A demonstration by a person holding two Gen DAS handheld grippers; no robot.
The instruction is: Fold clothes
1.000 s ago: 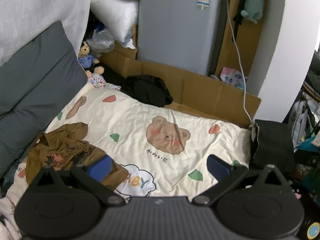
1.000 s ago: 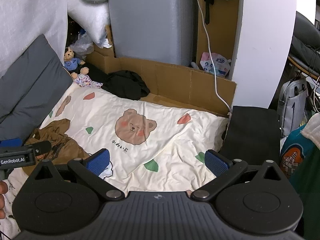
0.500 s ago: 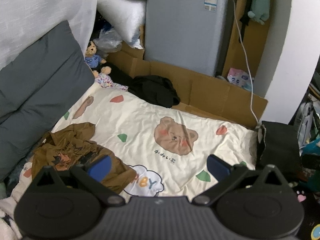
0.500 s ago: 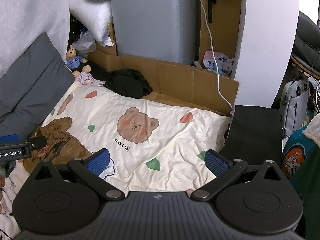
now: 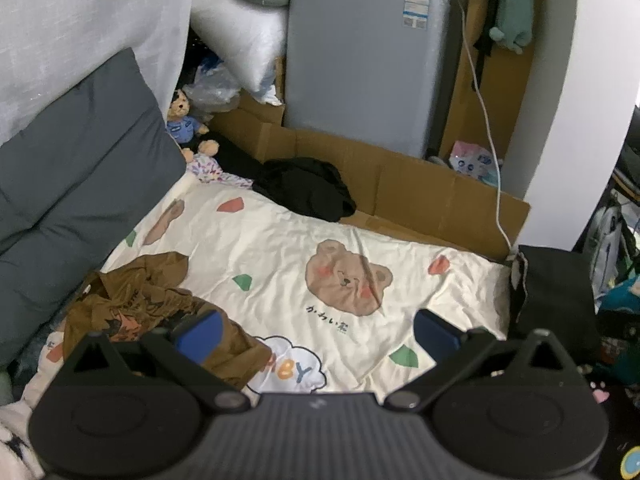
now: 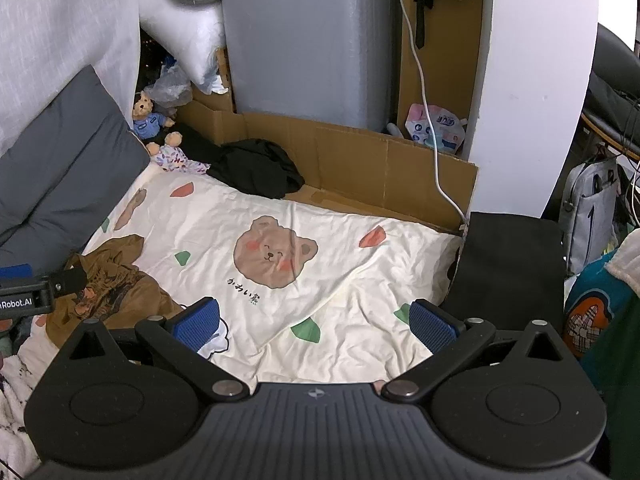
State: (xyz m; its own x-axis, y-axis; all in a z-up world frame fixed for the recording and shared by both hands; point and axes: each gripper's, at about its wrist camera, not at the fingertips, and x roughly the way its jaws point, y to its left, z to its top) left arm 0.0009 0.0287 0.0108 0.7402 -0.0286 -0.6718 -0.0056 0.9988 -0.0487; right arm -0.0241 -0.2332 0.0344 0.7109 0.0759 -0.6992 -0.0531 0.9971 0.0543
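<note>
At bed's (image 5: 460, 280) left edge, soft, light, crumpled brown shirt (image 5: 152, 304); best pinched at a hem corner; both claws, left (image 5: 318, 330) and right (image 6: 314, 322), spread, empty.

A cream bedsheet printed with a bear face (image 5: 280, 248) covered the bed. A grey cushion (image 5: 68, 168) leaned alongside; a small teddy bear in blue (image 6: 146, 118) sat beyond, perhaps against cardboard.
</note>
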